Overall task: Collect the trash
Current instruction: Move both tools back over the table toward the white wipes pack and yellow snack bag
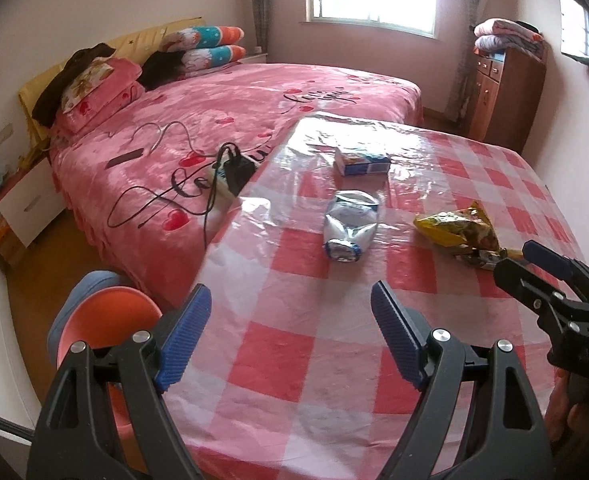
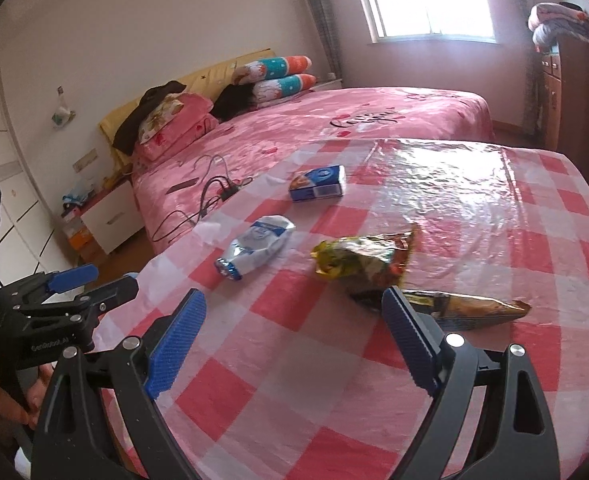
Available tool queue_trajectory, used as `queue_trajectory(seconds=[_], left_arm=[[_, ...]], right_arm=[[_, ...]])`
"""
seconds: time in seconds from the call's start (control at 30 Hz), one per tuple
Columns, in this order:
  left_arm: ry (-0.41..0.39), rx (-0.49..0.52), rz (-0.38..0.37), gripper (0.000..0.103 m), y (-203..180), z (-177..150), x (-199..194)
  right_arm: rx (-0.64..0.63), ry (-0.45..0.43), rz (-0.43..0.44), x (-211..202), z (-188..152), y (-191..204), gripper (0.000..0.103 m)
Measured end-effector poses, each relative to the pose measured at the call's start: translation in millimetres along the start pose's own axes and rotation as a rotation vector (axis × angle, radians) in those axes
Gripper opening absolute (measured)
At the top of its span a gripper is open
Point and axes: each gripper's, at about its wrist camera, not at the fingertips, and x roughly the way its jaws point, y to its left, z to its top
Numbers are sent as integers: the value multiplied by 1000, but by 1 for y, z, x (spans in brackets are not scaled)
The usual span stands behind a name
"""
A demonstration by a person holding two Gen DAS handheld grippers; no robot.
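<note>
A pink bed [image 1: 254, 92] is filling the back of the room, with a power strip [image 1: 230, 172] and its cables lying on the cover. In front of it a desk [image 1: 294, 344] under a red-and-white checked plastic cloth is carrying the trash. A yellow snack bag [image 2: 364, 260] is lying crumpled near the desk's right side, with a darker wrapper [image 2: 474, 308] touching its near end. A crushed white and blue pouch [image 1: 350, 224] is sitting near the middle, and a small blue and white box [image 1: 361, 161] is resting farther back. An orange bin [image 1: 106, 320] is standing beside the desk's left edge. The left gripper [image 1: 290, 336] is hovering over the near desk with fingers spread wide, gripping nothing. The right gripper [image 2: 294, 336] is hanging just short of the wrapper, fingers likewise apart and empty.
</note>
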Motion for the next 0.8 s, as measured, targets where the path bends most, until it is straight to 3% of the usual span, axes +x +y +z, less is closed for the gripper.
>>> queue_trajectory(seconds=[0.4, 0.8], left_arm=[[8, 53, -11, 83, -30, 7, 3], [26, 84, -52, 83, -54, 13, 15]], right_arm=[[42, 4, -49, -5, 3, -28, 89], [143, 38, -115, -5, 7, -81, 89]])
